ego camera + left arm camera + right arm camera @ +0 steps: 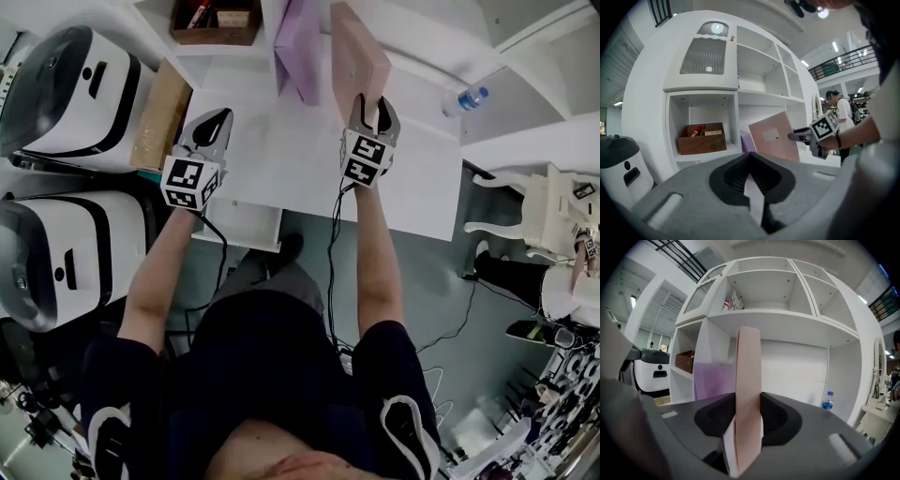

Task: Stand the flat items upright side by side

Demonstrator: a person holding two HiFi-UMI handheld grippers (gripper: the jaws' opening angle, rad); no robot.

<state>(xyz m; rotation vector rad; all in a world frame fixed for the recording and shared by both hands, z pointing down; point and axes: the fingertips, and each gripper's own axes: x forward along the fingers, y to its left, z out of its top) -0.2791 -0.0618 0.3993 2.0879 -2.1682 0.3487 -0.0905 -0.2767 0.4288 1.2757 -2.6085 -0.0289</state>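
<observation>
Grips a pink flat box [748, 376] in the right gripper [373, 107] — pads pressed on its two broad faces at the near edge, jaws apart by no more than the box's thickness. Shows it edge-on in the right gripper view: narrow side toward the camera, long axis rising straight up from the fingers, broad faces turned left and right. From the left gripper view, leans a little rather than standing quite plumb. Cannot tell whether its bottom edge rests on the white tabletop [281, 159] or hangs just above it.

Puts the purple flat box [300, 52] just to the left of the pink one, already on edge at the back of the tabletop beneath the shelf unit [787, 324], a narrow gap between the two, not touching.

Carries nothing in the left gripper [216, 122]: jaws fully closed on each other, over the tabletop's left part, apart from both boxes yet nearer the purple one than the right gripper is.

Looks like the placing step, with one box up and the second in hand. Probably calls for bringing the pink box leftward until its face runs parallel beside the purple one, seating the bottom edge, then easing the jaws apart. Risks a topple on release — thin boxes, little base; could use the free left gripper as a steadying stop.
</observation>
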